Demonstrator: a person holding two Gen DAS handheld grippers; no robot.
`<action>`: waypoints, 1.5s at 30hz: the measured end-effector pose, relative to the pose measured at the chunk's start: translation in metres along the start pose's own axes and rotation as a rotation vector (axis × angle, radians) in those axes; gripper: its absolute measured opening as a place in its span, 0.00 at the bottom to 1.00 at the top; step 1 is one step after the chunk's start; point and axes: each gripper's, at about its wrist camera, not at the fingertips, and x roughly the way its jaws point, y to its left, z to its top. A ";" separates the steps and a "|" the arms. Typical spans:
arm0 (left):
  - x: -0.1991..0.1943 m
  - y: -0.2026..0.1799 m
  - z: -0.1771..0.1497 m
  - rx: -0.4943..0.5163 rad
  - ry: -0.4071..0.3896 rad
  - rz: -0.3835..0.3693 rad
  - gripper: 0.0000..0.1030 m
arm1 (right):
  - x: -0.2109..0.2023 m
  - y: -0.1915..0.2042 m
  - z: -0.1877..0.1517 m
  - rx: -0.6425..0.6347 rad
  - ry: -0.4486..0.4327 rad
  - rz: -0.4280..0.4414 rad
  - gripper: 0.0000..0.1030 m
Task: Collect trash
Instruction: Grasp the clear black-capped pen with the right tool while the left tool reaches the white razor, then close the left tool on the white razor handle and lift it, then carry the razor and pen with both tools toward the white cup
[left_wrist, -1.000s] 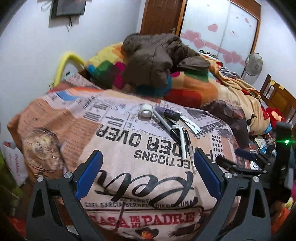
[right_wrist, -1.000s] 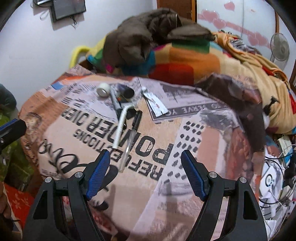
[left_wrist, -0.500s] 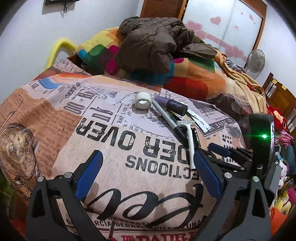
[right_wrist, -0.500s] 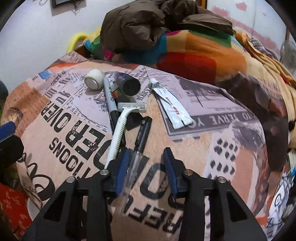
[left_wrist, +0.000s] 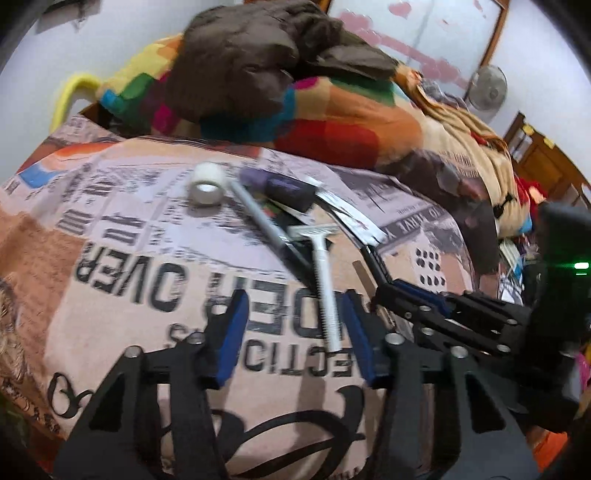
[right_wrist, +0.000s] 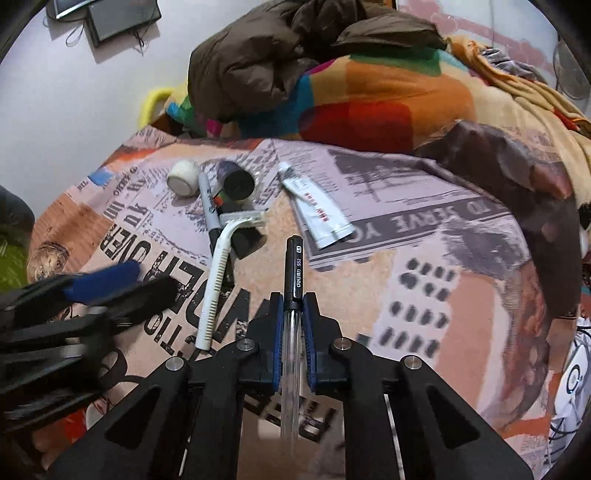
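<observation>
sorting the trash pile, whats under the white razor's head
The razor head lies across a grey marker and a black block; whatever else lies beneath is covered.

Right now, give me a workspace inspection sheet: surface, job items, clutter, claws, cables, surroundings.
Surface: newsprint-pattern cover on a bed.
Job's things: pen, white razor, marker, tape roll, tube, dark capped container.
Clutter: brown jacket on colourful blanket.
Claws: right claw shut on pen; left claw closing, razor handle between the pads, untouched.
Cables: some at far right.
Surroundings: fan, wardrobe.
</observation>
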 end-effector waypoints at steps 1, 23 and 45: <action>0.007 -0.006 0.001 0.012 0.017 -0.011 0.39 | -0.003 -0.001 -0.001 -0.004 -0.009 -0.006 0.09; 0.018 -0.040 0.003 0.011 0.039 0.054 0.08 | -0.044 -0.018 -0.005 0.009 -0.093 0.016 0.09; -0.196 -0.020 -0.018 -0.009 -0.198 0.132 0.08 | -0.178 0.072 0.012 -0.100 -0.272 0.090 0.09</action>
